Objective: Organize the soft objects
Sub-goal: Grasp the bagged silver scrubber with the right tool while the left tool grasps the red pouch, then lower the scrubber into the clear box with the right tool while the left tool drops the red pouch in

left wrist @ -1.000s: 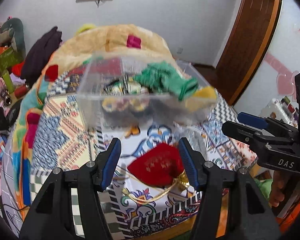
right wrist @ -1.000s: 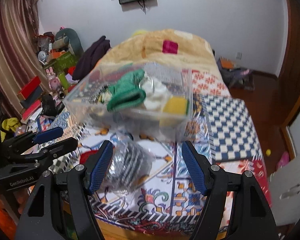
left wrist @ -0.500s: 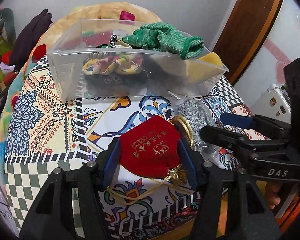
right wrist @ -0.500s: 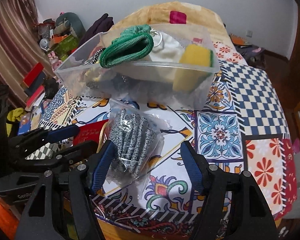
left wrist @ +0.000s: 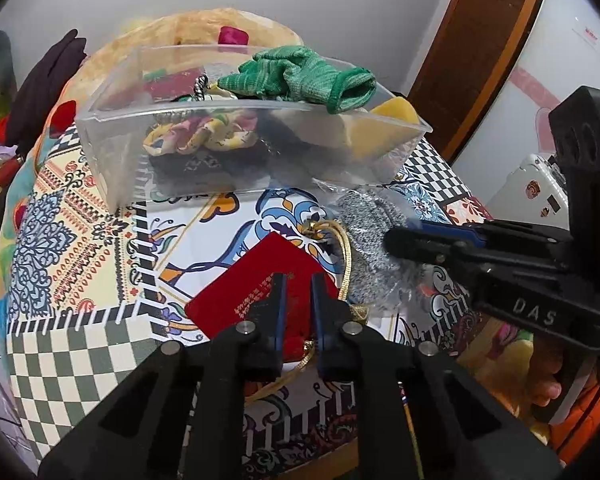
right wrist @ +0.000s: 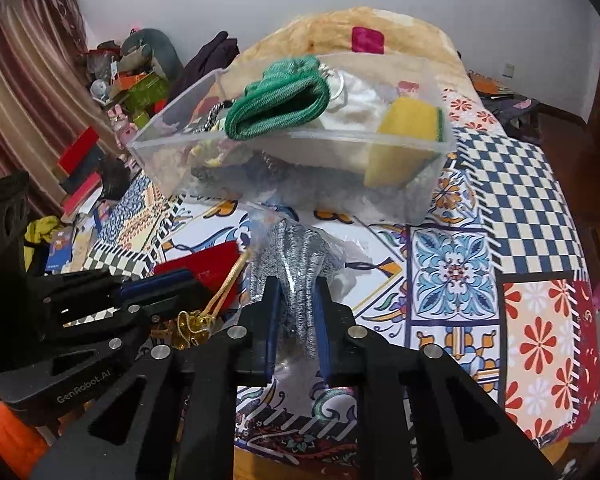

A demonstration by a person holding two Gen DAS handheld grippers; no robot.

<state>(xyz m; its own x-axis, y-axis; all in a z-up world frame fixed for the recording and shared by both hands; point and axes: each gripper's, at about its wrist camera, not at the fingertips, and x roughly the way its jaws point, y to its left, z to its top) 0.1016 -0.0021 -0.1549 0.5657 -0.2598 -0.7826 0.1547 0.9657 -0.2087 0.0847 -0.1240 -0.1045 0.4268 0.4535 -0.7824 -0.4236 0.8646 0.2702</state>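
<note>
A red pouch (left wrist: 252,284) with a gold drawstring lies on the patterned bedspread; my left gripper (left wrist: 299,280) is shut on its near edge. Beside it lies a grey knit item in a clear plastic bag (right wrist: 296,256), and my right gripper (right wrist: 296,284) is shut on it. The bag also shows in the left wrist view (left wrist: 370,236), and the pouch in the right wrist view (right wrist: 208,260). Behind both stands a clear plastic bin (left wrist: 112,148) holding a green knit cloth (left wrist: 300,80), a yellow sponge (right wrist: 408,140) and other soft things.
The bed's near edge runs just below both grippers. A tan quilt (right wrist: 340,28) is piled behind the bin. Clutter of boxes and toys (right wrist: 112,92) lies on the floor to the left. A wooden door (left wrist: 488,40) stands at the right.
Both grippers moved down and forward to the bed and closed: the left on the red pouch, the right on the bagged grey knit item. Both were open a second ago.
</note>
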